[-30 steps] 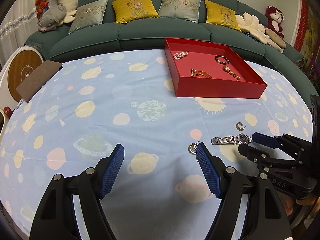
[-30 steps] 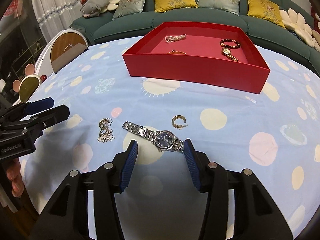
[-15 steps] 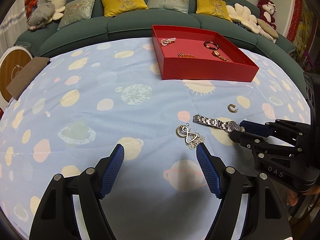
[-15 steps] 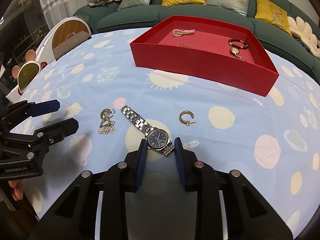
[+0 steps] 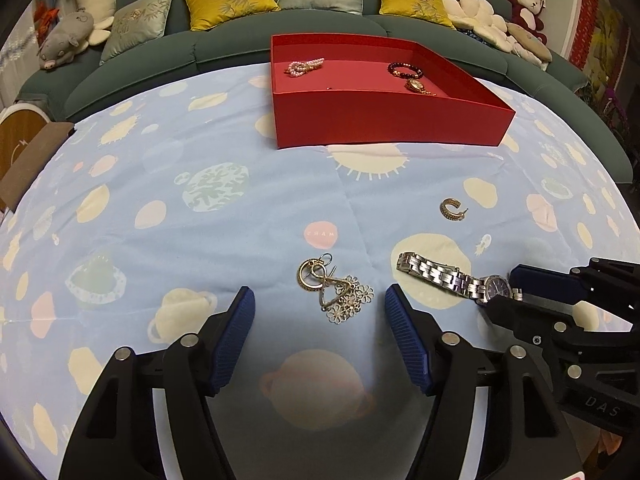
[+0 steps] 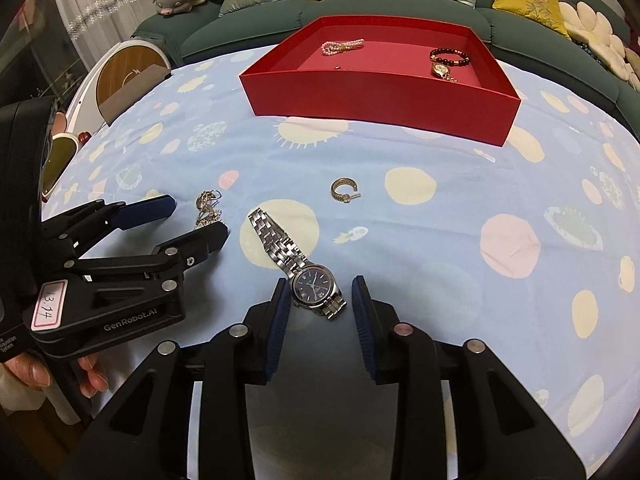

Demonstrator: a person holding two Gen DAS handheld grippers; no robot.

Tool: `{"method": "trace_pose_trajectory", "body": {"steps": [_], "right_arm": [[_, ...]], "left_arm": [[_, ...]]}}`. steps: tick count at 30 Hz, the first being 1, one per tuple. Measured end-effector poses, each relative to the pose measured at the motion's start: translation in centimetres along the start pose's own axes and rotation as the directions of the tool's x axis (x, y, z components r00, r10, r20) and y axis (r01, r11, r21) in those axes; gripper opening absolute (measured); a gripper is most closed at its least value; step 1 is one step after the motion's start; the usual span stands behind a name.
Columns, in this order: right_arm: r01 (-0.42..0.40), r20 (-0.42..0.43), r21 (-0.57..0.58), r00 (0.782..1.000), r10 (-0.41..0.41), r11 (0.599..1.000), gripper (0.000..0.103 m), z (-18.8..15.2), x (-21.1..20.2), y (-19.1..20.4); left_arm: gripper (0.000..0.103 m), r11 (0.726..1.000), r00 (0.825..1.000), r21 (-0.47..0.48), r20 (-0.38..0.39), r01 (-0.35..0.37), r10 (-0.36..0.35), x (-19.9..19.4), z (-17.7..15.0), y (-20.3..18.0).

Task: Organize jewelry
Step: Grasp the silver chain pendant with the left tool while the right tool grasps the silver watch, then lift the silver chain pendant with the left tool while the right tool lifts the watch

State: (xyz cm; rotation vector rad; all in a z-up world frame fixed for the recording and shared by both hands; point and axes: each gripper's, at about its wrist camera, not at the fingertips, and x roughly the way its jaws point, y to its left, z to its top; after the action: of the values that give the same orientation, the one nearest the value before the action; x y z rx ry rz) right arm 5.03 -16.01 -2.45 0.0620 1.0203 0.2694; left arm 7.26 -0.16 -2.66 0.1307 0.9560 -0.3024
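Both views are evenly lit from overhead by soft indoor light, dimming toward black vignetted corners. Fisheye distortion bows the sofa (image 5: 320, 44) and the counter's edge (strongly at the rim). A soft shadow pools beneath each gripper; focus stays sharp.

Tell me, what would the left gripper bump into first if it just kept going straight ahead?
Probably the tangled gold earrings with flower charms, lying on the cloth just ahead of the left gripper's open jaws; depth is hard to judge.
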Motion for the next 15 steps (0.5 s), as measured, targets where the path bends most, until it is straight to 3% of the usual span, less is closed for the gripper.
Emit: {"method": "trace_pose_trajectory", "body": {"steps": [5,9,12,15], "right_arm": [[0.002,0.020,-0.025,1.000,-0.001,1.000,0.037,0.27,0.49,0.49],[0.019,0.021,-0.054,1.000,-0.017,0.998,0.036,0.19,0.56,0.93],[0.028,0.019,-0.058,0.999,-0.027,0.998,0.027,0.06,0.47,0.96],[0.013,0.010,-0.049,1.000,-0.012,0.999,0.024,0.08,0.37,0.88]], "left_arm": [[0.043,0.999,1.000,0.033,0.024,-0.011,0.011,0.03,0.06,-0.61],[0.017,0.999,1.000,0.039,0.020,0.021,-0.021,-0.14,0.15,-0.57],[0.008,0.998,0.998,0.024,0.002,0.058,-0.058,-0.30,0.19,-0.21],[0.008,0.996,0.996,0.000,-0.002,0.087,-0.087,-0.73,0.19,0.23]]}}
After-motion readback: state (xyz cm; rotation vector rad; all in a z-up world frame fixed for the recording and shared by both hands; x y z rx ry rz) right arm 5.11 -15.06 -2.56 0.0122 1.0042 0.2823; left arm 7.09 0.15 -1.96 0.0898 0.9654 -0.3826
